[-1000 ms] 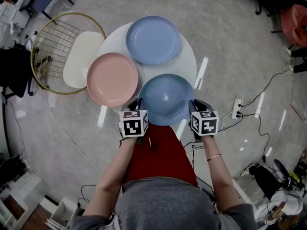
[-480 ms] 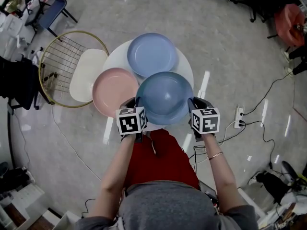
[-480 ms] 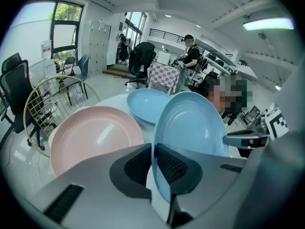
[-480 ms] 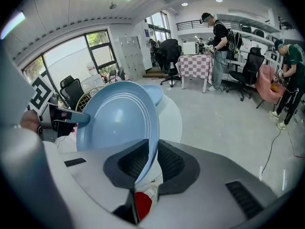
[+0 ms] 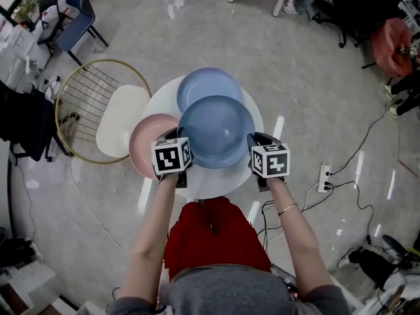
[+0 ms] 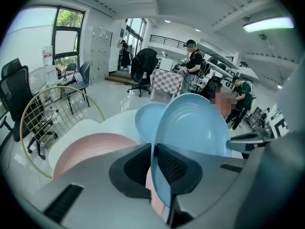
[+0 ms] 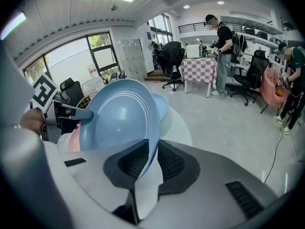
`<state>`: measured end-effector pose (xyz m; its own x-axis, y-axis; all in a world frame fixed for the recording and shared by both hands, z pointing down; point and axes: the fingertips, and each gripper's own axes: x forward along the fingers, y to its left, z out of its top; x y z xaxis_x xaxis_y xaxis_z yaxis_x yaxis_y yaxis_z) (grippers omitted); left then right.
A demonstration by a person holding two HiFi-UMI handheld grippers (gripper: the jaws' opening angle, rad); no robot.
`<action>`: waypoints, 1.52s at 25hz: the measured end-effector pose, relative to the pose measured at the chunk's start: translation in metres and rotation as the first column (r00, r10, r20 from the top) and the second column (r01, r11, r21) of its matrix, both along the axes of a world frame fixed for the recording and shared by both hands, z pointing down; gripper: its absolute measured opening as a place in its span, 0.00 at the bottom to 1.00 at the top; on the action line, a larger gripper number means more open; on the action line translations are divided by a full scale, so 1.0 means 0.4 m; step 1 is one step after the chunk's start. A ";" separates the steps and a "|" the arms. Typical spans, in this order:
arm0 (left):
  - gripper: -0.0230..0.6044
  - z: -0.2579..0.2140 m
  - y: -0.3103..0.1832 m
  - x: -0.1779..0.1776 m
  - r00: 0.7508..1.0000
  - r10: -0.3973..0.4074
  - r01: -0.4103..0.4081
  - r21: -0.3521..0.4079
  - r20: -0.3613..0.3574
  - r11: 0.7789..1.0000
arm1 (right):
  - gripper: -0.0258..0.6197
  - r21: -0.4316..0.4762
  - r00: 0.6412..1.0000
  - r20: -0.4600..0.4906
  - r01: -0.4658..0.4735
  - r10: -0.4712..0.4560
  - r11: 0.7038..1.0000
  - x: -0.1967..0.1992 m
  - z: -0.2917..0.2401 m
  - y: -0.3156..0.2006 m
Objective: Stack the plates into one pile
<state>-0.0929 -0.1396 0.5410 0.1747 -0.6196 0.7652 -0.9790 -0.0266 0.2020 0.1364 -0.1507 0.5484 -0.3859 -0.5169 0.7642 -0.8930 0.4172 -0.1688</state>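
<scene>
A darker blue plate (image 5: 216,131) hangs above the round white table (image 5: 216,186), held by its rim on both sides. My left gripper (image 5: 176,142) grips its left rim (image 6: 190,128); these jaws are opening slightly, with the rim still pinched between the pads (image 6: 153,163). My right gripper (image 5: 254,143) is shut on the right rim (image 7: 119,118). The held plate partly covers a lighter blue plate (image 5: 200,83) lying at the table's far side. A pink plate (image 5: 146,143) lies on the table to the left, beside my left gripper.
A round gold wire rack (image 5: 82,94) with a white oval tray (image 5: 121,120) stands left of the table. A power strip (image 5: 323,176) and cables lie on the floor at right. Office chairs and people (image 6: 193,61) are farther off.
Both grippers have carried the darker blue plate away from the person's body, from the table's near edge to over the lighter blue plate. The pink plate has not moved.
</scene>
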 end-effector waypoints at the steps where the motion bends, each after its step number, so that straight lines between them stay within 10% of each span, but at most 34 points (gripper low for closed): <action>1: 0.11 0.004 -0.009 -0.007 1.000 -0.004 0.004 0.002 -0.002 1.000 | 0.15 0.001 1.000 -0.001 -0.001 0.001 1.000 -0.008 0.003 -0.011; 38: 0.10 0.075 -0.345 -0.112 0.999 0.037 -0.036 0.042 -0.028 0.998 | 0.15 -0.056 0.998 -0.011 -0.062 0.062 0.996 -0.106 0.096 -0.296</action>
